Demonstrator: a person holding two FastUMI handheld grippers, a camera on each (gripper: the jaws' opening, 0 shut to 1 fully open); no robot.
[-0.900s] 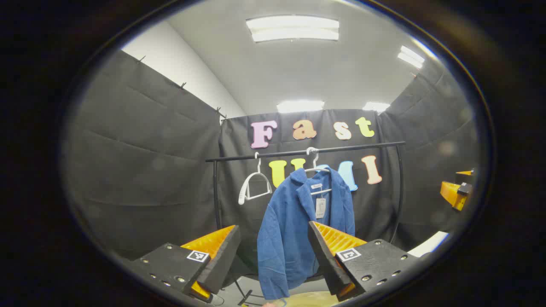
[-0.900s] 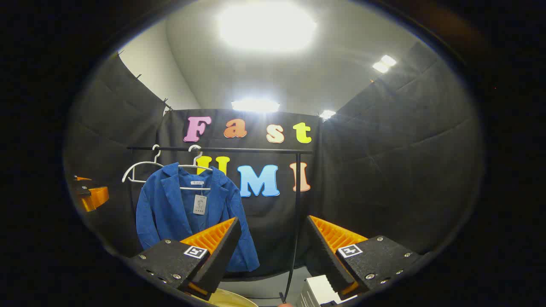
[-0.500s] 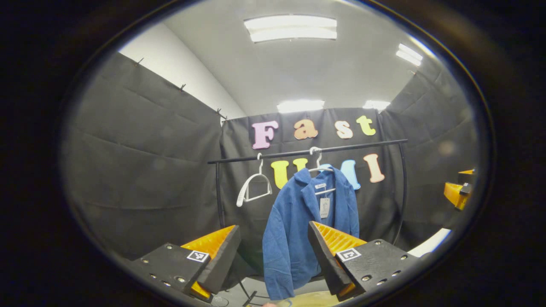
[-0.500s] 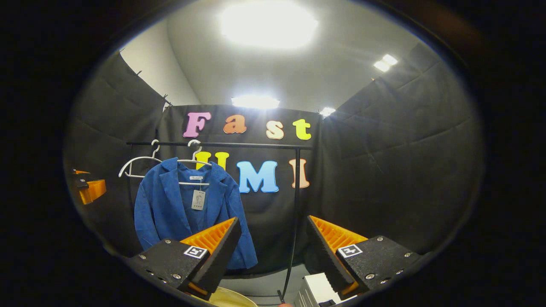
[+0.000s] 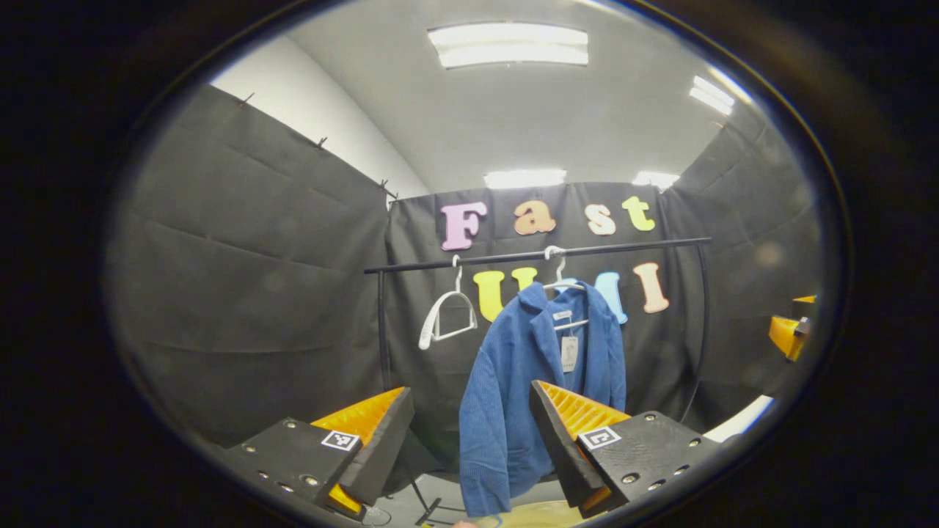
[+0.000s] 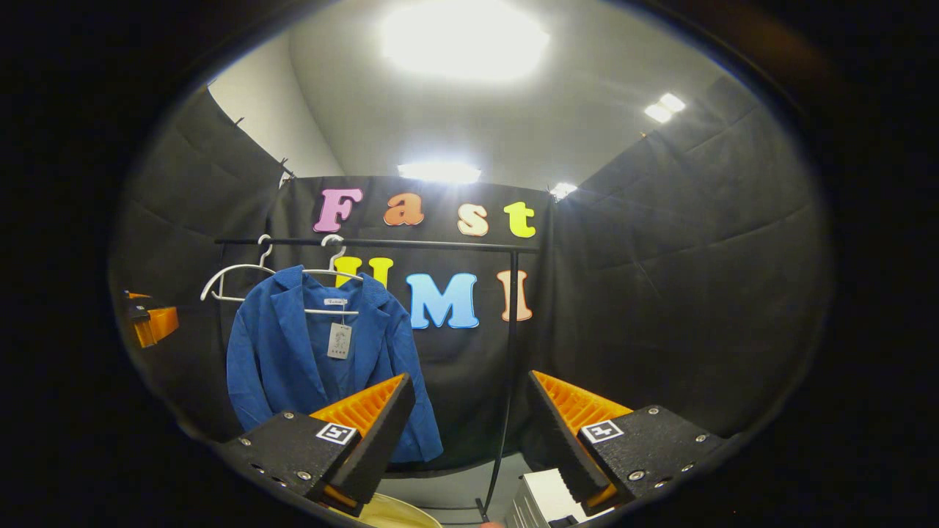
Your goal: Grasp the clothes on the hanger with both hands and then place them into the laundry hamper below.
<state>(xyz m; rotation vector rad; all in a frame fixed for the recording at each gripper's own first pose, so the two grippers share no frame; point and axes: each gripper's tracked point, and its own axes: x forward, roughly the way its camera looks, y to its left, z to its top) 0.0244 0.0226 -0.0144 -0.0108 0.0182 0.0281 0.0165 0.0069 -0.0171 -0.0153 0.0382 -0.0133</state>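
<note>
A blue jacket [image 5: 521,389] with a paper tag hangs on a white hanger [image 5: 565,282] from a black rail [image 5: 535,254]; in the right gripper view the jacket [image 6: 293,359] hangs left of centre. My left gripper [image 5: 469,433] is open, well short of the jacket, which shows between its fingers. My right gripper [image 6: 466,425] is open too, aimed to the right of the jacket. A pale rim of the laundry hamper [image 5: 524,515] peeks in below the jacket, and the hamper [image 6: 400,513] shows at the bottom of the right gripper view. The other gripper [image 5: 788,334] sits at the far right edge.
An empty white hanger [image 5: 444,319] hangs left of the jacket on the same rail. The rack's upright post [image 6: 510,367] stands just right of the jacket. A white box-like object [image 6: 539,502] lies low beside the post. Black cloth walls close in on three sides.
Both views have drifted slightly: the jacket and rail sit a little further right in the left gripper view and a little higher in the right gripper view. Both grippers stay open.
</note>
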